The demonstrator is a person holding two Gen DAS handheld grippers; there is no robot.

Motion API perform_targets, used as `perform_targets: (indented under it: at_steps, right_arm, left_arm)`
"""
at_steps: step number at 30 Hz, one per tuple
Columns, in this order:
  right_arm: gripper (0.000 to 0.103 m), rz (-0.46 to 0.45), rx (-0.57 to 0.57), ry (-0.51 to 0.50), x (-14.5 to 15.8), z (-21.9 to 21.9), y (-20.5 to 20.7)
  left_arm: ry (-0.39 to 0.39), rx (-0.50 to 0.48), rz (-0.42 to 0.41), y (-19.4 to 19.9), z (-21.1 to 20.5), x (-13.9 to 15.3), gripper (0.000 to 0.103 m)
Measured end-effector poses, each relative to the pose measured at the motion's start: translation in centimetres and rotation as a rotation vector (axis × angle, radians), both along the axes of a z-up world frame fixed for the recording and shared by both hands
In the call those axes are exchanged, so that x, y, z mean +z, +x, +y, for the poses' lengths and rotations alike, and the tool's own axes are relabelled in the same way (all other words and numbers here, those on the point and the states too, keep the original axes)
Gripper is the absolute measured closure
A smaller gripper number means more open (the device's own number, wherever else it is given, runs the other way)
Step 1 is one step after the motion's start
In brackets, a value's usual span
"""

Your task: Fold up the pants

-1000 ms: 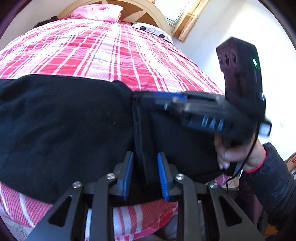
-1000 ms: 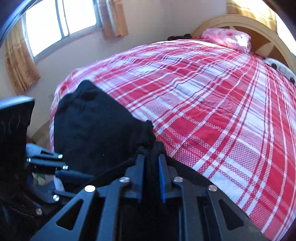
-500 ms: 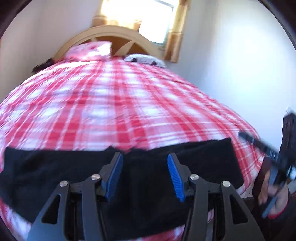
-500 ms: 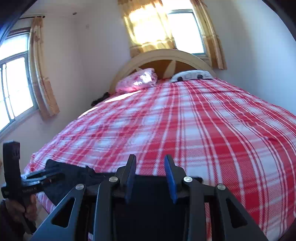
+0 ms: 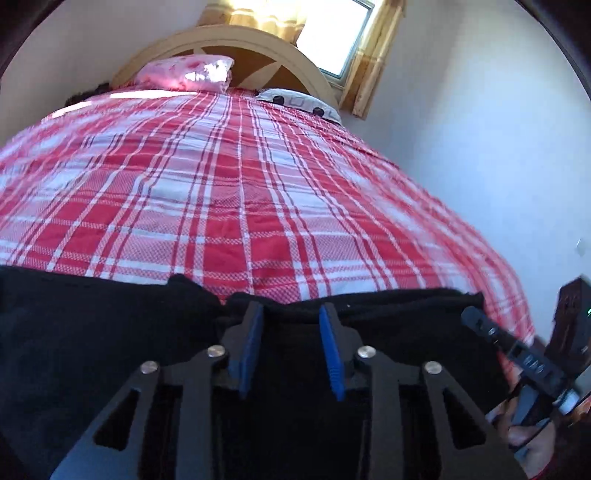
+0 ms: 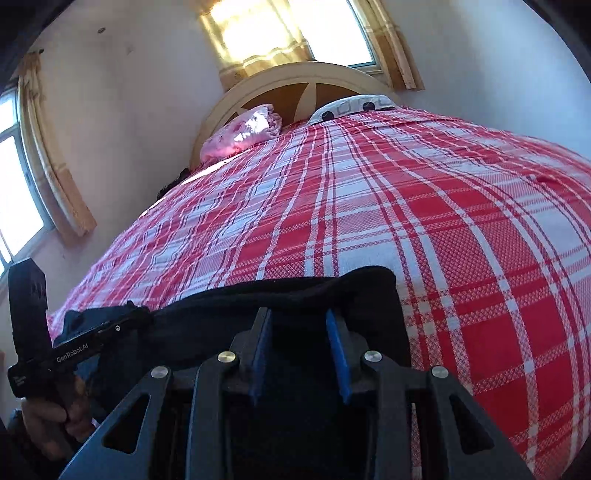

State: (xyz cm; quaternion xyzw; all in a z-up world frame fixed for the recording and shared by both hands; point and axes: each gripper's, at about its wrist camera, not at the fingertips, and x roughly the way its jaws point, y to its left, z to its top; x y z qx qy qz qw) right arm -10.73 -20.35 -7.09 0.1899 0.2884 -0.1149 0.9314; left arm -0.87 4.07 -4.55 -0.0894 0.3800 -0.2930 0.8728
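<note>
The black pants (image 5: 92, 332) lie folded in a long strip across the near edge of the red plaid bed (image 5: 258, 184). My left gripper (image 5: 290, 314) hovers over the strip's middle. Its jaws are closing, the blue pads (image 5: 251, 347) still apart, with cloth lying under the gap and not pinched. My right gripper (image 6: 297, 315) stands over the pants' right end (image 6: 369, 291), its pads apart and nothing squeezed between them. Each gripper shows in the other's view: the right one (image 5: 524, 354) at the far right, the left one (image 6: 66, 354) at the far left, held by a hand (image 6: 55, 413).
The plaid cover stretches away to a pink pillow (image 5: 184, 74) and a white spotted pillow (image 5: 299, 105) by the curved wooden headboard (image 5: 258, 48). A bright window (image 6: 295, 33) sits above it, and a white wall (image 5: 480, 147) runs along the right side.
Both grippers let go of the pants' folds they pinched and drew back toward the bed's near edge. The left jaws opened wide, then narrowed. The right gripper swung to face the headboard.
</note>
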Motion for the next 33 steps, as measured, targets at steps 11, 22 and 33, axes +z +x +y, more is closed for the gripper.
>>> perform_targets:
  at_steps: [11,22,33]
  right_arm:
    - [0.056,-0.156,0.066,0.008,5.4,4.5,-3.5]
    - [0.055,0.026,0.533,-0.070,-0.1,20.3,5.5]
    - [0.053,-0.117,0.428,-0.052,2.0,18.9,2.7]
  left_arm:
    - [0.124,0.488,-0.075,-1.8,17.6,2.4,0.030]
    - [0.044,0.699,0.059,-3.6,24.6,-2.4,0.030]
    - [-0.082,0.787,0.111,-4.8,23.5,-2.3,0.022]
